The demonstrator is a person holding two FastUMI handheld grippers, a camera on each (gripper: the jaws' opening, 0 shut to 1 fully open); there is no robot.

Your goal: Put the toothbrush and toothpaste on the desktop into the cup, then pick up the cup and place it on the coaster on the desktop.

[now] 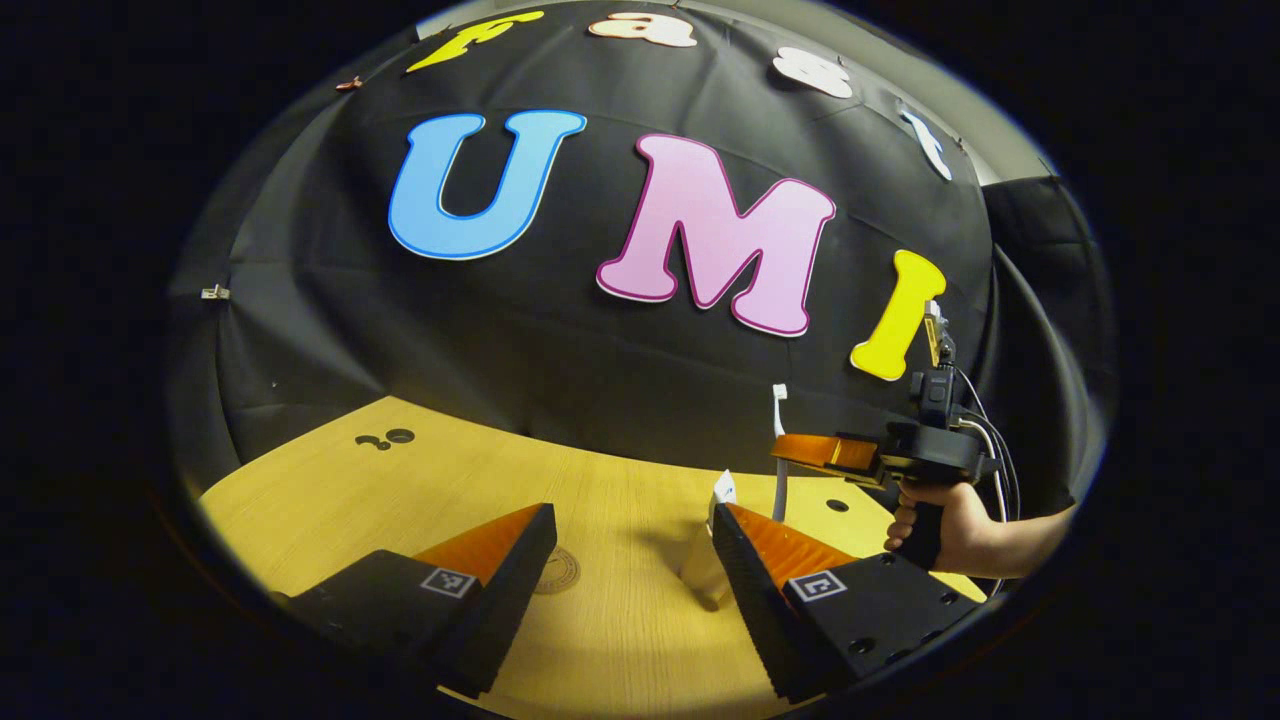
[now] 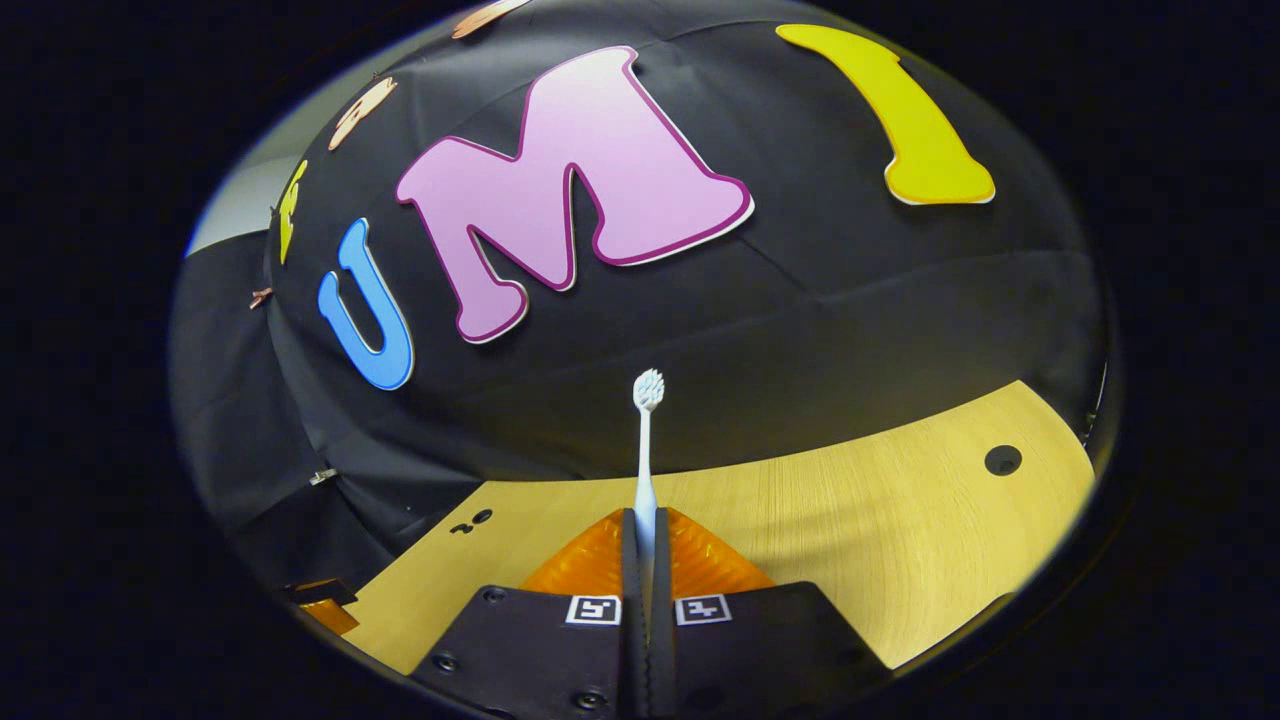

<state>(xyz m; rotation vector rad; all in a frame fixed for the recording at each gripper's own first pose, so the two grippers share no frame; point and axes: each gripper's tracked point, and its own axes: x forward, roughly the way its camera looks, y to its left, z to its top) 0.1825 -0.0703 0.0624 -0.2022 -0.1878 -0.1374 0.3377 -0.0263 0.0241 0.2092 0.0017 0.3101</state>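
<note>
In the left gripper view, my left gripper hangs open over the wooden desktop. A white toothpaste tube shows just inside its right finger, crimped end up; I cannot tell whether they touch. A flat round disc, apparently the coaster, lies on the desktop beside the left finger. To the right, a hand holds my right gripper, which grips the white toothbrush upright. In the right gripper view, my right gripper is shut on the toothbrush handle, bristle head up.
The black cloth wall rises close behind the desktop's far edge. Small dark holes mark the desktop. A cable trails from the right gripper. Part of the left gripper shows at the lower left of the right gripper view.
</note>
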